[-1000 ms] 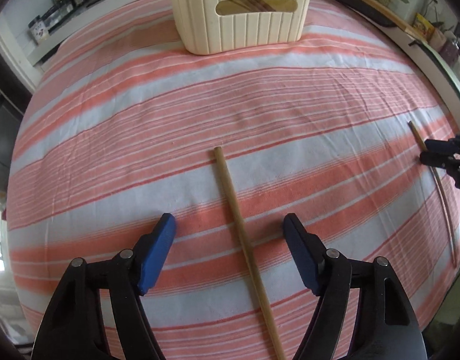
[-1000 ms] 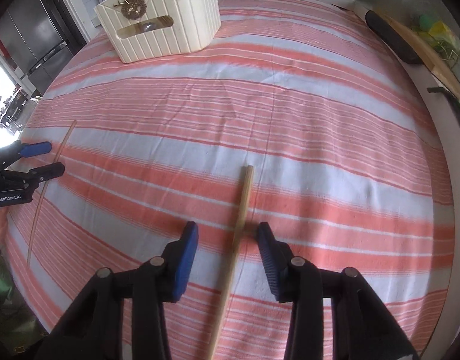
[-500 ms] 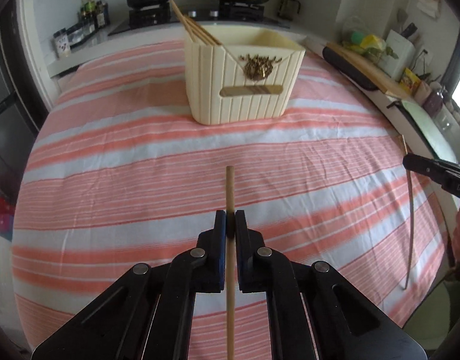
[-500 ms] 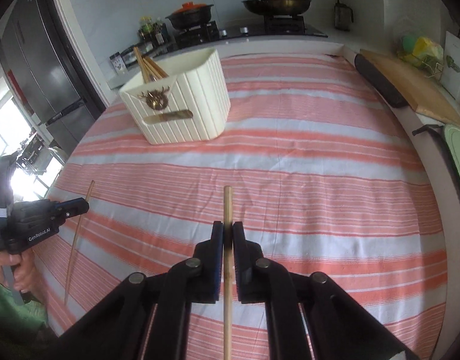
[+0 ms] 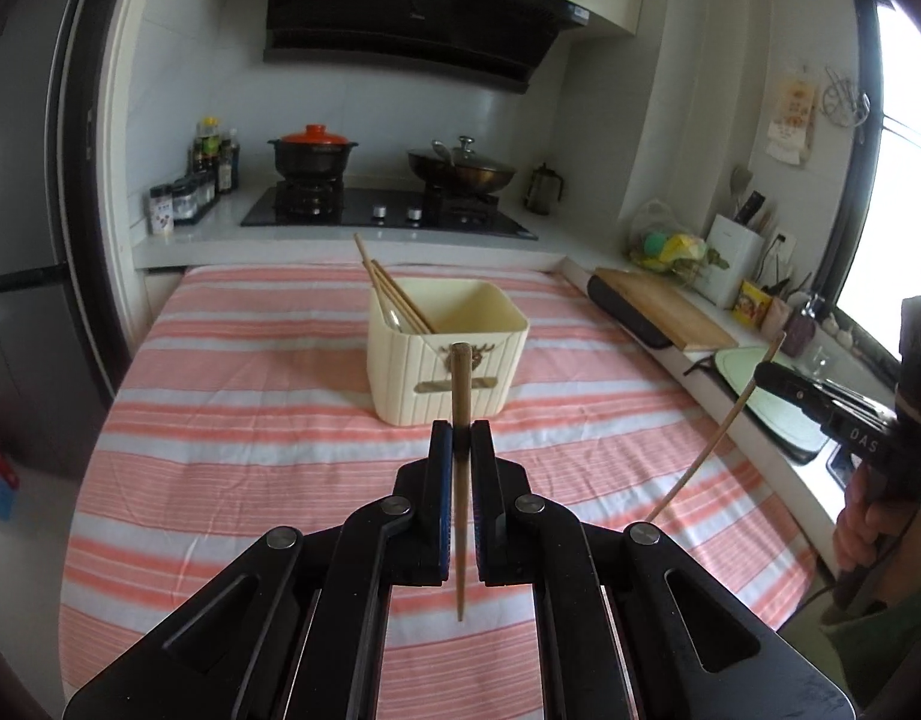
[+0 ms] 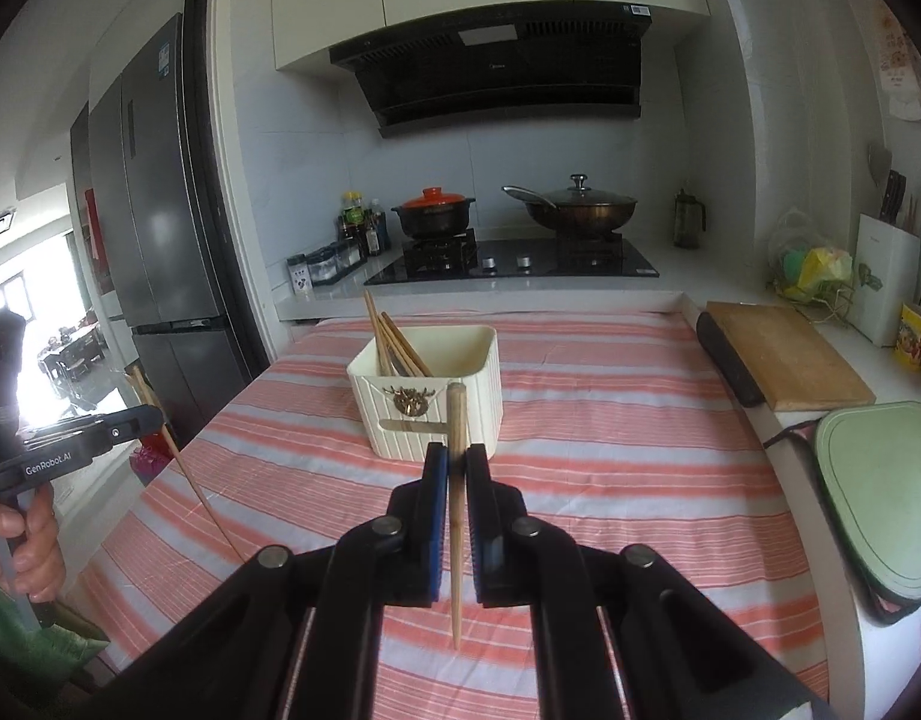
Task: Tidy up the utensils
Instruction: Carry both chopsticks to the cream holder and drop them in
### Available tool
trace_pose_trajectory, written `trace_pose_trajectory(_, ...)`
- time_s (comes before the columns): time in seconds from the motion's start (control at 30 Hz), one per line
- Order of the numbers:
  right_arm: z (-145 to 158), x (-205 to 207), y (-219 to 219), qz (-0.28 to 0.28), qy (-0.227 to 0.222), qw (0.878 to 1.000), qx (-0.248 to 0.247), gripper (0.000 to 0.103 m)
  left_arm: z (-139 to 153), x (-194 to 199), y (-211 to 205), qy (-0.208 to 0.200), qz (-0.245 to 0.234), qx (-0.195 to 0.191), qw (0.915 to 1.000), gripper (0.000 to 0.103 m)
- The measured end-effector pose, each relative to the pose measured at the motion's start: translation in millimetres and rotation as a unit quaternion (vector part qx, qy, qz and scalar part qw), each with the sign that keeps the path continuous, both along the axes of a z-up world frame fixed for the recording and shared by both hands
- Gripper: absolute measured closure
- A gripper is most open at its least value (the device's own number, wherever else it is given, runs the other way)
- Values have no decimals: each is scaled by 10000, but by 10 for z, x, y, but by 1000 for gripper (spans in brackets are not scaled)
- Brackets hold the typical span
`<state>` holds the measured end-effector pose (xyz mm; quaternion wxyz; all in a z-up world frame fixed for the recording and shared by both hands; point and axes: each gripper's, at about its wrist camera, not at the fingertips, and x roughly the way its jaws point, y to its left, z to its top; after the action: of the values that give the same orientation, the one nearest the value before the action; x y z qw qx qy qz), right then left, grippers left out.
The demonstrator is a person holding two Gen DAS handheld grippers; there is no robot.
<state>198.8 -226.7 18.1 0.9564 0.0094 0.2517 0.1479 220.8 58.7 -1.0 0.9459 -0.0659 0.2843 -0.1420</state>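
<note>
My left gripper (image 5: 460,429) is shut on a wooden chopstick (image 5: 460,396) and holds it off the striped cloth, pointing toward the cream utensil box (image 5: 445,354). My right gripper (image 6: 456,453) is shut on a second wooden chopstick (image 6: 456,420), also lifted and aimed at the cream utensil box (image 6: 427,399). The box holds several chopsticks (image 5: 394,291) leaning at its left corner. Each gripper shows in the other's view: the right one (image 5: 766,375) with its chopstick (image 5: 715,438) slanting down, the left one (image 6: 151,417) likewise.
The pink and white striped cloth (image 5: 250,420) covers the table. A wooden cutting board (image 6: 784,354) and a green board (image 6: 880,480) lie along the right counter. A stove with a red-lidded pot (image 5: 313,153) and a wok (image 5: 460,168) stands behind. A fridge (image 6: 160,240) stands at the left.
Both grippers have risen from the cloth with their chopsticks and tilted up level. The box now sits lower and farther in both views.
</note>
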Motion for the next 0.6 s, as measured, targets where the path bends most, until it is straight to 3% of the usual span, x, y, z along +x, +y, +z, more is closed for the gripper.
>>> trace_pose_trajectory(0.2,168,75,38,31,-190,9998,-89,97,104,51,70,-99,102,-39,9999,99)
trace_pose_trajectory(0.37,374,318,64,82,-275,9994,-173,97,353,272,131,-248,185,-11,9995,99)
trace_pose_trajectory(0.6,988,859,170,81,-985,9950,-109,97,1148,745,204,-1268,589,-92,9901,99)
